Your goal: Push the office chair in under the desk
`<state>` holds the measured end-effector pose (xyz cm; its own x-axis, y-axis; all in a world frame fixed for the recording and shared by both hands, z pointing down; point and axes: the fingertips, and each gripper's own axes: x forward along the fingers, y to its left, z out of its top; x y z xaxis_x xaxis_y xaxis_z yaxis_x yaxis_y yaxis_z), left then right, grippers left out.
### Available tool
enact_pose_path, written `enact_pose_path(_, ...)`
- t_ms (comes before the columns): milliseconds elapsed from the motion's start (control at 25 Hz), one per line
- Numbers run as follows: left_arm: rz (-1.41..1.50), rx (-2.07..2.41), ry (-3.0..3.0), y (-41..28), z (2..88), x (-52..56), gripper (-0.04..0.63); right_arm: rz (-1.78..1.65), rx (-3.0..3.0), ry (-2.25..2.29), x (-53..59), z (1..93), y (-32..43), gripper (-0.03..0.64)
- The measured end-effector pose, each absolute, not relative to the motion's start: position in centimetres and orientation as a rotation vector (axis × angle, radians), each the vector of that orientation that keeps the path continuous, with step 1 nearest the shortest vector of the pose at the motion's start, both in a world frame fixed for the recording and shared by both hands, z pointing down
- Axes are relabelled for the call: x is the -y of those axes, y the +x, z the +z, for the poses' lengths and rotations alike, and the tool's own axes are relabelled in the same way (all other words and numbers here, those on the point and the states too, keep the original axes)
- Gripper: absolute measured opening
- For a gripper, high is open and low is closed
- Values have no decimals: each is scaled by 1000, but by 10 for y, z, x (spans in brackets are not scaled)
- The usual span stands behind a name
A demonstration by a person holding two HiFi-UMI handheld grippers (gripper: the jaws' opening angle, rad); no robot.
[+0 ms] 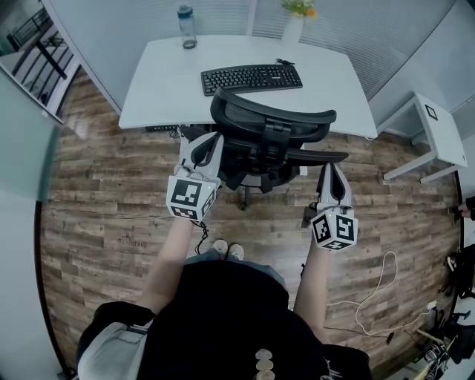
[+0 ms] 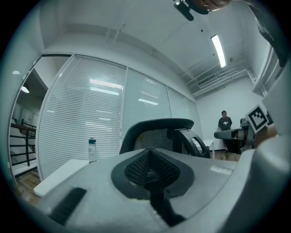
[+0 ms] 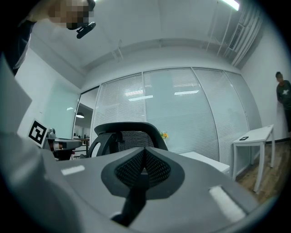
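The black mesh office chair [image 1: 269,137] stands at the white desk [image 1: 156,89], its seat partly beneath the front edge and its back toward me. My left gripper [image 1: 208,144] is shut and empty, with its tips at the chair's left side. My right gripper [image 1: 331,171] is shut and empty too, just behind the right armrest [image 1: 318,156]. I cannot tell whether either one touches the chair. In the left gripper view the closed left gripper [image 2: 150,172] points at the chair's back [image 2: 157,132]. The closed right gripper [image 3: 143,169] also faces the chair's back [image 3: 125,134].
On the desk lie a black keyboard [image 1: 251,77], a water bottle [image 1: 187,27] and a vase of flowers [image 1: 295,22]. A small white side table [image 1: 430,133] stands at the right. Cables [image 1: 375,297] trail over the wood floor. A person [image 2: 223,123] stands far back.
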<state>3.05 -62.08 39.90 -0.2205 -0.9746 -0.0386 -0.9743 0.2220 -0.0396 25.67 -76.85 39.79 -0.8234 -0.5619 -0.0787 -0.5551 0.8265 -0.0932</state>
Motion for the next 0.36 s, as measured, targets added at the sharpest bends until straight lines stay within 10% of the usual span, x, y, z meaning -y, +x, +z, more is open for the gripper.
enact_pose_path(360,-9,-2412,-1927,28,401,624,8,-97,-2909,-886,772,399,252,6)
